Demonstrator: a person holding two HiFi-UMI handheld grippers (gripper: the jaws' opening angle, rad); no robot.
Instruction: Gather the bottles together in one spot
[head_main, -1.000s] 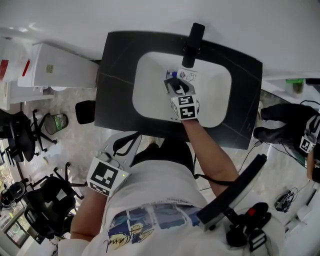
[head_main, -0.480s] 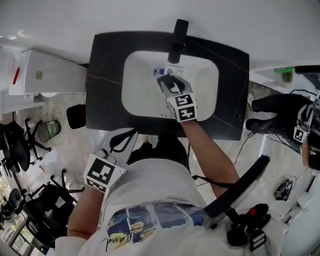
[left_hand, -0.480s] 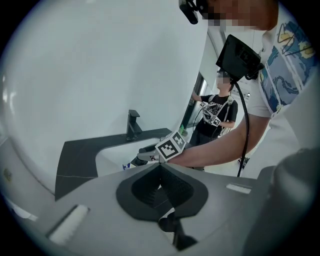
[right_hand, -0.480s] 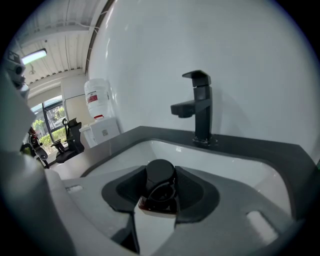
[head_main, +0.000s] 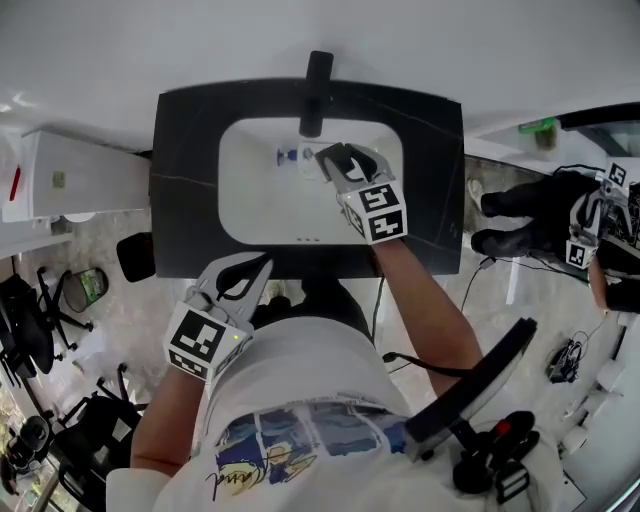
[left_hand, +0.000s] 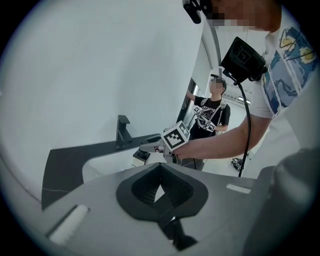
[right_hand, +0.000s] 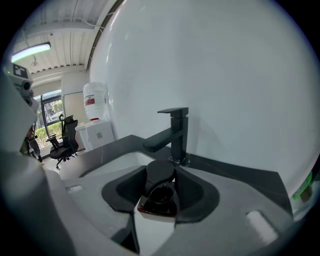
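My right gripper (head_main: 333, 160) hangs over the white sink (head_main: 250, 215), just right of the black faucet (head_main: 316, 92). It is shut on a small bottle (right_hand: 159, 196) with a black cap, which sits upright between the pads in the right gripper view. The left gripper view shows that bottle (left_hand: 141, 156) under the right gripper's fingers. A second small bottle (head_main: 289, 156) with a blue cap lies in the sink below the faucet, left of the right gripper. My left gripper (head_main: 256, 270) is held low by the person's body in front of the counter, shut and with nothing in it (left_hand: 162, 199).
The sink is set in a black countertop (head_main: 185, 200) against a white wall. A white cabinet (head_main: 70, 185) stands to the left, with office chairs (head_main: 40, 310) on the floor. Another person (head_main: 590, 225) with grippers stands at the right. A water dispenser (right_hand: 95, 107) shows far left.
My right gripper has moved from directly under the faucet to its right, with the bottle in its jaws. The left gripper has stayed by the body.
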